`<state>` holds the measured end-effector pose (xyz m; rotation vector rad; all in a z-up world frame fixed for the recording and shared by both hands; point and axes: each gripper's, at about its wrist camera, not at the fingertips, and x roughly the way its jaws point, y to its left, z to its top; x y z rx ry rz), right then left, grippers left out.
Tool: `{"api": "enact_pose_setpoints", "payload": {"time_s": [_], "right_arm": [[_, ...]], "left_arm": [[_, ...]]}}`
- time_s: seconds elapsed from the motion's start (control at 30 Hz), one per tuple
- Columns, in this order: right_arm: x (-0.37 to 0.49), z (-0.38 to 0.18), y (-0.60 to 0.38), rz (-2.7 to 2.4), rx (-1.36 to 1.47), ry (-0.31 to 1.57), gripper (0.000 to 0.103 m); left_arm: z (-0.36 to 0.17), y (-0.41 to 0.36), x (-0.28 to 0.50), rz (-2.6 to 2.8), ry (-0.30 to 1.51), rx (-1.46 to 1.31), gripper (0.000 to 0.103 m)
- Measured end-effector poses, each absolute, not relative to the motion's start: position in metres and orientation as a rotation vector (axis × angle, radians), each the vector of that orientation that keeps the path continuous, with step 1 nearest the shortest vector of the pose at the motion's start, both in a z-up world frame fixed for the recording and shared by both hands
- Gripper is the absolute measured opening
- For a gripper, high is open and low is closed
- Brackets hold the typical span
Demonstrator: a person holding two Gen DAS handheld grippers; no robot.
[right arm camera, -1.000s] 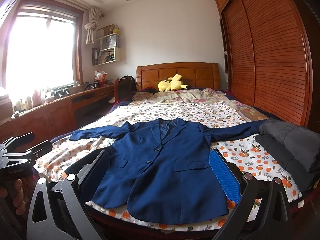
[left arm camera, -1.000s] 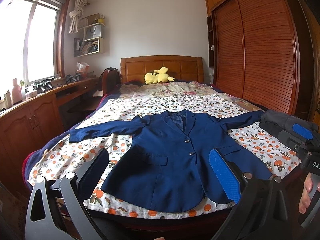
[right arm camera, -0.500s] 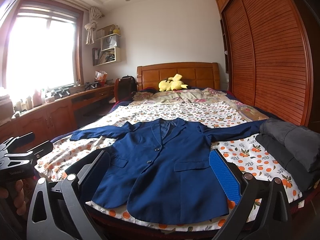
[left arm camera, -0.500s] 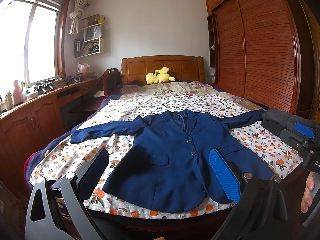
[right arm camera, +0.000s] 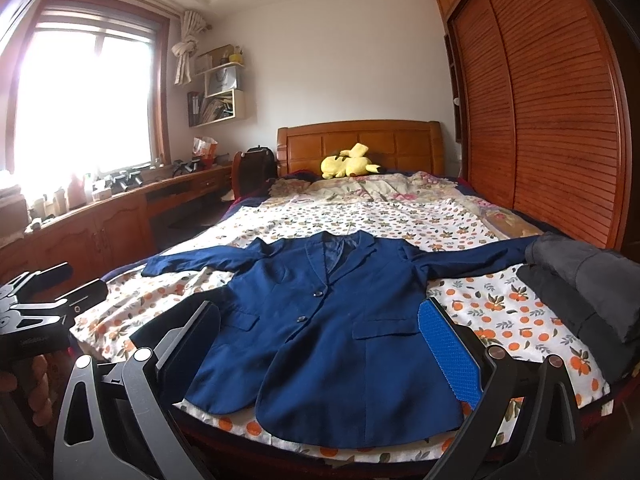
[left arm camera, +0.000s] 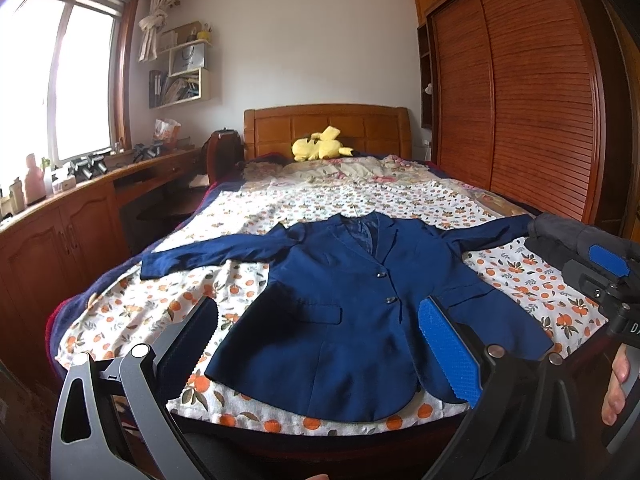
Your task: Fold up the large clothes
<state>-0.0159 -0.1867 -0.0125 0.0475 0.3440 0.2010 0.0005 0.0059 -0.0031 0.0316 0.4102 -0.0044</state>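
Both jaws open, empty. Risk: navy blazer (right arm camera: 332,320) hem overhangs bed (right arm camera: 400,216) edge; one-sided pull drags it off.

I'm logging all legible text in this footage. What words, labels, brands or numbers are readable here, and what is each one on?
"DA": white letters, cut off by the frame edge, on the body of the right hand-held gripper.
Small print on the body of the left hand-held gripper: too blurred to read.
Paper bag on the wall shelf: faint marking, too small to read.
Nothing readable on the navy blazer.
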Motion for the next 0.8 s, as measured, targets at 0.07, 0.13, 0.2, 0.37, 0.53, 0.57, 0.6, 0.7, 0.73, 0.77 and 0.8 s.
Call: {"api": "enact_pose_setpoints", "payload": {"time_s": [0.07,0.13,0.2,0.37,0.53,0.57,0.6,0.7,0.73,0.77,0.8], "right_arm": [[-0.012,-0.014,-0.183,0.209,0.04,0.349,0.096],[-0.008,-0.016,-0.179,0.214,0.032,0.355,0.096],[-0.003,-0.017,-0.175,0.224,0.027,0.36,0.096],[0.013,-0.022,-0.164,0.249,0.017,0.374,0.096],[0.035,-0.028,-0.152,0.285,0.017,0.392,0.096],[0.04,-0.03,-0.15,0.294,0.021,0.393,0.096],[0.045,-0.033,-0.147,0.302,0.019,0.396,0.096],[0.065,-0.04,-0.138,0.331,0.01,0.412,0.096],[0.073,-0.043,-0.135,0.342,0.006,0.418,0.096],[0.078,-0.045,-0.133,0.348,0.002,0.42,0.096],[0.085,-0.048,-0.129,0.354,-0.002,0.418,0.096]], "left_arm": [[-0.009,0.011,0.006,-0.005,0.432,0.026,0.101],[-0.017,0.016,0.014,-0.007,0.458,0.021,0.101],[-0.024,0.022,0.021,-0.021,0.482,0.011,0.101],[-0.042,0.036,0.035,-0.016,0.507,0.014,0.101],[-0.053,0.057,0.05,-0.033,0.537,-0.014,0.101],[-0.054,0.061,0.053,-0.033,0.541,-0.017,0.101],[-0.058,0.066,0.057,-0.026,0.541,-0.016,0.101],[-0.065,0.08,0.068,-0.007,0.547,-0.023,0.101],[-0.067,0.086,0.072,-0.001,0.548,-0.031,0.101],[-0.067,0.09,0.075,0.003,0.55,-0.035,0.101],[-0.07,0.095,0.079,0.015,0.555,-0.036,0.101]]}}
